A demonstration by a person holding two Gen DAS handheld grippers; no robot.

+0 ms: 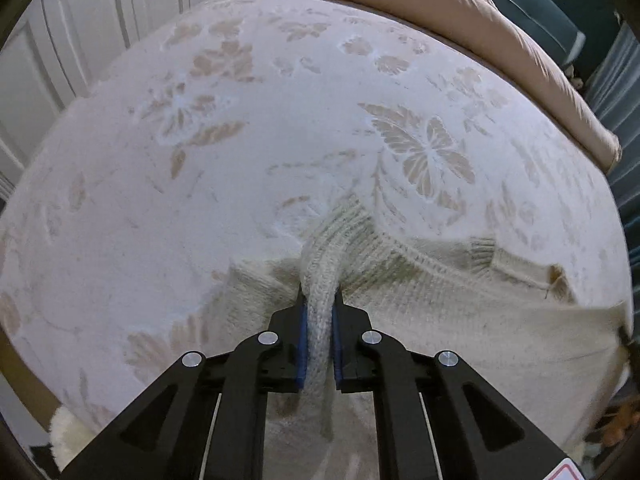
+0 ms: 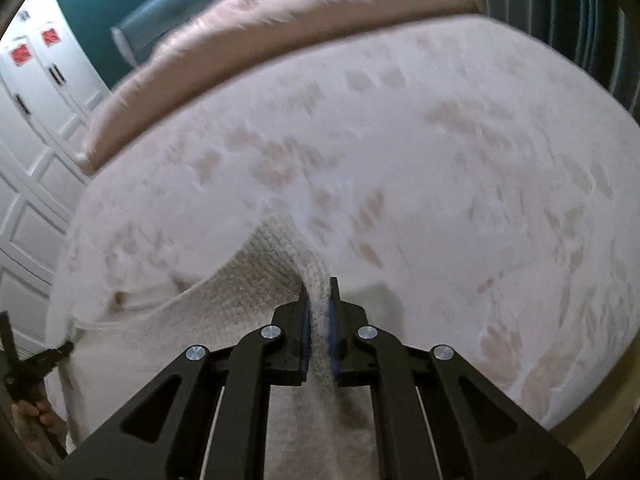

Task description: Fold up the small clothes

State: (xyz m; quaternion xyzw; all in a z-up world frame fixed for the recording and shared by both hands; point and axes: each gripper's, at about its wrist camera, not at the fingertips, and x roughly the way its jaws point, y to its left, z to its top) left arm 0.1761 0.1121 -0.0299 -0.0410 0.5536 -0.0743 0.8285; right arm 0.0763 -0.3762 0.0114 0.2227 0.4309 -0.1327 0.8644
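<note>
A cream, chunky-knit sweater [image 1: 420, 300] with ribbed edging lies on a pale bedspread [image 1: 280, 140] woven with tan butterfly and leaf shapes. The left gripper [image 1: 319, 300] is clamped narrowly on a bunched ridge of knit that runs straight out ahead of its blue-padded fingers [image 1: 303, 344]. The right gripper [image 2: 319, 292] pinches another fold likewise. Between them the sweater stretches sideways, its long axis crossing both finger lines.
</note>
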